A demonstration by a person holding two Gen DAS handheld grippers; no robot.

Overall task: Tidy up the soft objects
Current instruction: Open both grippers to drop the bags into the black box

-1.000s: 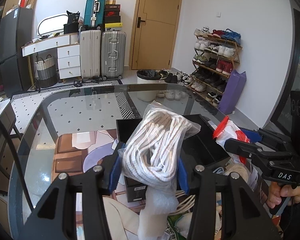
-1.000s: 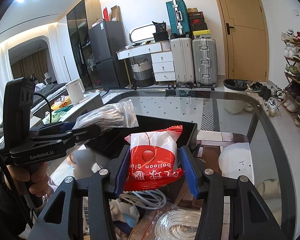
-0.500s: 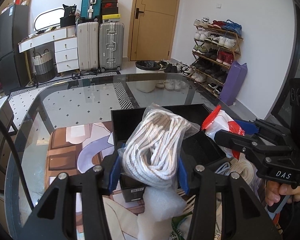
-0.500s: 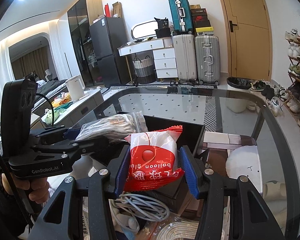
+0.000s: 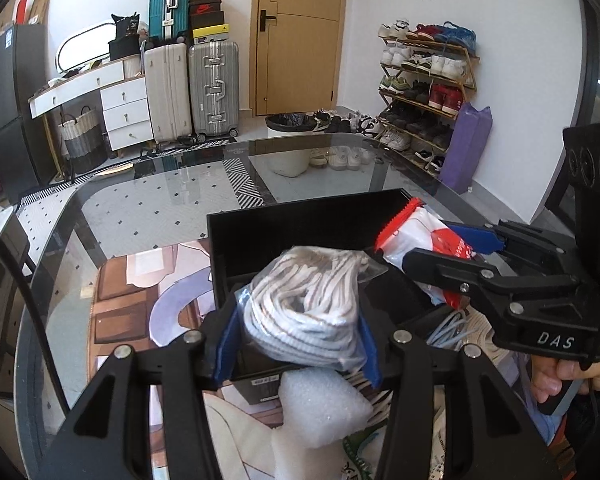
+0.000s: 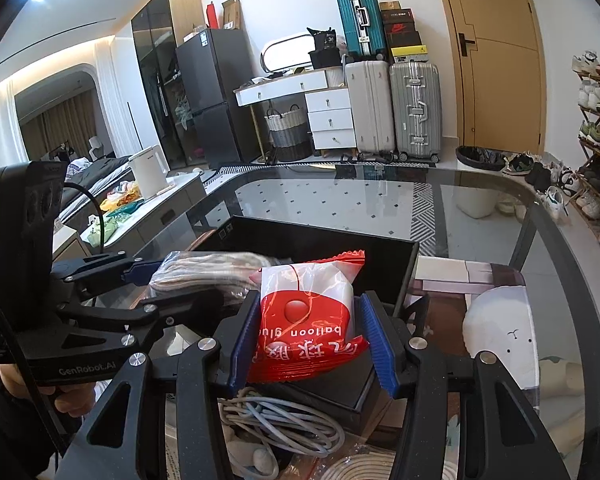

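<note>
Left gripper (image 5: 298,342): jaws opening, blue pads still against a clear bag of white cord (image 5: 308,312), held over the near edge of the black box (image 5: 300,220).
Right gripper (image 6: 310,338): jaws closed on a red and white packet (image 6: 308,320), also over the box.
Box: on a glass table (image 5: 140,208); its raised back wall stands behind both loads.
In the way: white foam piece (image 5: 320,404) just below the cord bag; grey cable coil (image 6: 276,420) under the packet.
Count: two grippers, two held items, one box, three suitcases against the far wall.
Left view only: purple bag (image 5: 466,146) by the shoe rack (image 5: 424,80).
Right view only: dark fridge (image 6: 208,92), white kettle (image 6: 148,170).
</note>
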